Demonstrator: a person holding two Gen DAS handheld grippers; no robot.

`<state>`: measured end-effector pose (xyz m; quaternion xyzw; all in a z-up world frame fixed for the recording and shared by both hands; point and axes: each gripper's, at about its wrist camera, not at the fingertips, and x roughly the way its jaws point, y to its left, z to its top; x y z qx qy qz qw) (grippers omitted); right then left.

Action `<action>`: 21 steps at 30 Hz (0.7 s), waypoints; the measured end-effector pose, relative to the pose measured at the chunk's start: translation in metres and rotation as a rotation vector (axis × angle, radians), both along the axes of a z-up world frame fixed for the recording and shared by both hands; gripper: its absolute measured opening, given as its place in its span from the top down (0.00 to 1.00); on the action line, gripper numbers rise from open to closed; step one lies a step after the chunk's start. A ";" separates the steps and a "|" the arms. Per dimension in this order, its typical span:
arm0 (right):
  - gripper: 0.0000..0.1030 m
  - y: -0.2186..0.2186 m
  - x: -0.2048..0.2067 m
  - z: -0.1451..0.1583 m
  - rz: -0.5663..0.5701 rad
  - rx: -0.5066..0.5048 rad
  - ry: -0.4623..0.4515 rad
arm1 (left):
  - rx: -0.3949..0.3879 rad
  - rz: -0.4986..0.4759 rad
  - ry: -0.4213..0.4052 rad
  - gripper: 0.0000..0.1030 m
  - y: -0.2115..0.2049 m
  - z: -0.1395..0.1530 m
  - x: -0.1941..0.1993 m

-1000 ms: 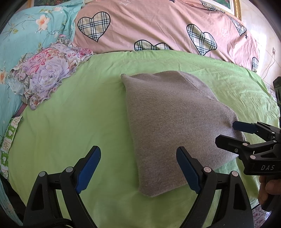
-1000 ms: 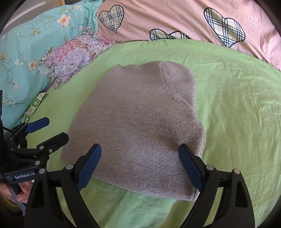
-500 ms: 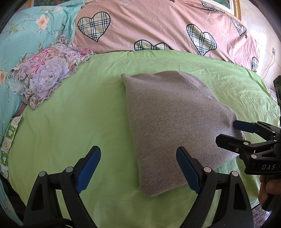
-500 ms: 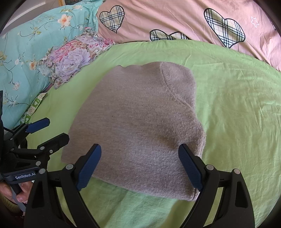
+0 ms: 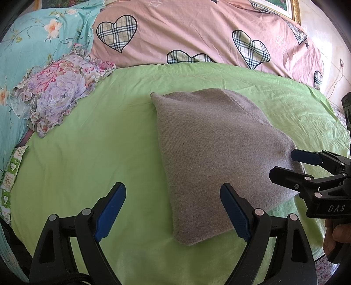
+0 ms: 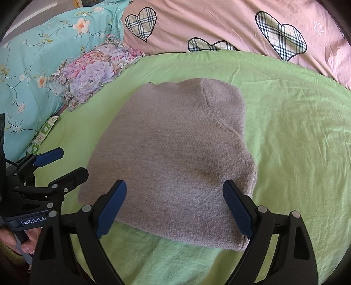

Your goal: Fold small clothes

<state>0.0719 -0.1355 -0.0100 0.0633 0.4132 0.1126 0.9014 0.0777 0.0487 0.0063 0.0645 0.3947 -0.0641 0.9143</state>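
Grey knitwear lies folded at the centre of a lime-green bedsheet (image 5: pixel 92 144), flanked by two handheld grippers. At far left, a turquoise floral pillow (image 5: pixel 26 43) rests against the head of the bed, with a frilled lilac flower-print cushion (image 5: pixel 57 92) lying just in front of it at the sheet's edge, and a strip of green patterned fabric (image 5: pixel 11 182) nearer the camera. Beyond the sheet stretches a pink quilt (image 5: pixel 197 30) printed with plaid hearts. The left gripper (image 5: pixel 173 208) hovers low over the sheet with its blue-padded fingers (image 5: pixel 109 208) spread wide and nothing between them; its left finger stands over bare green cloth, its right over the near left part of the garment. The grey sweater (image 5: pixel 215 153), folded into a compact, roughly four-sided bundle with a curved seam showing at its far right corner, lies flat in the middle of the bed. To the right, the right gripper (image 6: pixel 175 208) is likewise held agape and empty, its two pads (image 6: pixel 237 208) straddling the near edge of the bundle from above; whether they touch the knit cannot be told. At far right, a gilt picture frame (image 5: pixel 294 8) hangs on the wall behind the bed.
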 end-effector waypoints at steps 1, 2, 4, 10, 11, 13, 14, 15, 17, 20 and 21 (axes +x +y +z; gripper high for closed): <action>0.13 0.000 0.000 0.001 0.000 0.000 0.000 | -0.001 0.000 0.000 0.14 0.000 0.000 0.000; 0.13 0.000 0.000 0.000 0.001 0.001 0.001 | -0.001 0.000 0.000 0.14 0.000 0.000 0.000; 0.13 0.000 0.000 0.000 0.001 0.000 0.001 | 0.000 0.000 0.000 0.14 0.000 0.000 0.000; 0.13 0.001 -0.001 0.000 -0.002 -0.001 0.001 | 0.000 0.001 0.000 0.14 0.000 0.000 0.000; 0.13 0.001 -0.001 0.001 -0.002 -0.001 0.000 | 0.000 0.001 -0.001 0.14 0.000 0.000 -0.001; 0.13 0.001 -0.001 0.000 -0.003 0.001 0.000 | 0.000 0.000 -0.001 0.14 -0.001 0.000 -0.001; 0.13 0.002 -0.002 0.001 -0.004 0.001 0.000 | 0.000 0.000 -0.001 0.14 -0.001 0.000 -0.001; 0.13 0.002 -0.002 0.001 -0.003 0.001 -0.001 | 0.000 -0.001 -0.001 0.14 -0.001 0.000 -0.001; 0.13 0.002 -0.001 0.001 -0.003 0.000 0.000 | 0.001 -0.003 -0.001 0.14 -0.001 0.000 0.000; 0.13 0.002 -0.001 0.001 -0.003 0.000 -0.001 | 0.002 -0.008 -0.002 0.14 -0.002 0.001 0.000; 0.13 0.002 -0.001 0.001 -0.003 0.001 0.000 | 0.002 -0.008 -0.002 0.14 -0.002 0.001 0.000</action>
